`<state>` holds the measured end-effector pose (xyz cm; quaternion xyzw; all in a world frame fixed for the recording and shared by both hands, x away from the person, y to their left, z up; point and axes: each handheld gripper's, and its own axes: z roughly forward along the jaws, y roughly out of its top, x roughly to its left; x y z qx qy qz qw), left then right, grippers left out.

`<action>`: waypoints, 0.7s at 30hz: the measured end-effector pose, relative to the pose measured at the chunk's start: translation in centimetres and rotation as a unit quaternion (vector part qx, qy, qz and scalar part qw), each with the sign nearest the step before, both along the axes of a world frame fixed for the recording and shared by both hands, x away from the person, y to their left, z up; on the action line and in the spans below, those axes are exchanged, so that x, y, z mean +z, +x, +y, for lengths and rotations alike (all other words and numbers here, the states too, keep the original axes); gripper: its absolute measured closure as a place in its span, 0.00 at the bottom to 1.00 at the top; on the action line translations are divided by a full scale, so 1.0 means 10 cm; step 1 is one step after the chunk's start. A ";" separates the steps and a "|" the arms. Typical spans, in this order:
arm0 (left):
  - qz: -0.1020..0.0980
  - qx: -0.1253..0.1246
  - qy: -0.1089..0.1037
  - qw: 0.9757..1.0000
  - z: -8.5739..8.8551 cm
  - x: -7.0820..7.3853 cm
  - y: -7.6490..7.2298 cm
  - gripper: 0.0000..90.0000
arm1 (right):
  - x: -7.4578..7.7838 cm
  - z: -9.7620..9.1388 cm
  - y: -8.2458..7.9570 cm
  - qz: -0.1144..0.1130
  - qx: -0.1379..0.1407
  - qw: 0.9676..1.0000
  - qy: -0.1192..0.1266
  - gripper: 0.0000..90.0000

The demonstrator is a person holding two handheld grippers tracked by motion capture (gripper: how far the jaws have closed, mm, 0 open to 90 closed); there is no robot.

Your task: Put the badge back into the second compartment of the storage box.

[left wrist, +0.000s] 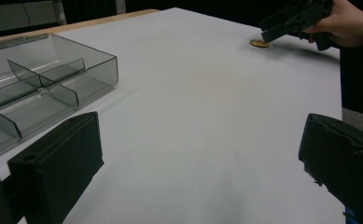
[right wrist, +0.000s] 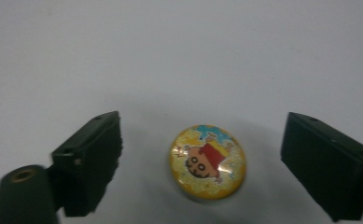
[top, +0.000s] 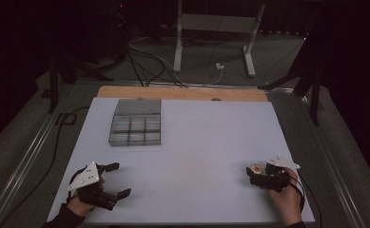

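A small round badge [right wrist: 208,162] with a cartoon figure on a yellow ground lies flat on the white table [top: 197,142]. My right gripper [right wrist: 202,163] hangs open over it, one jaw on each side and neither touching it. From above, the badge [top: 256,168] lies just left of the right gripper [top: 253,174] near the table's front right. The left gripper view shows the badge [left wrist: 259,43] far off under that gripper [left wrist: 282,25]. My left gripper [top: 117,180] rests open at the front left with nothing between its jaws, seen close in its own view [left wrist: 202,158].
A clear grey compartment box [top: 135,122] with several cells and an open lid stands at the back left of the table, also visible in the left gripper view [left wrist: 34,88]. Cables and a metal stand's legs [top: 216,42] lie on the floor beyond the table's wooden far edge.
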<state>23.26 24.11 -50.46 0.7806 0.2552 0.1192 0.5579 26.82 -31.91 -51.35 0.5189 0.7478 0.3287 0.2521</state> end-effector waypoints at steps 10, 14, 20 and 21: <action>-0.001 -0.003 0.002 1.000 -0.01 0.00 -0.01 0.01 | -0.01 0.00 0.03 0.014 -0.001 1.000 -0.003 0.30; -0.001 -0.002 0.001 1.000 -0.01 0.01 -0.01 0.01 | -0.05 -0.02 0.05 0.023 0.000 1.000 -0.002 0.34; 0.000 -0.003 0.002 1.000 -0.01 0.01 -0.01 0.01 | -0.07 -0.02 0.07 0.022 0.006 1.000 -0.013 0.38; 0.000 -0.002 0.002 1.000 -0.01 0.00 -0.01 0.01 | -0.08 -0.02 0.07 0.021 0.006 1.000 -0.017 0.38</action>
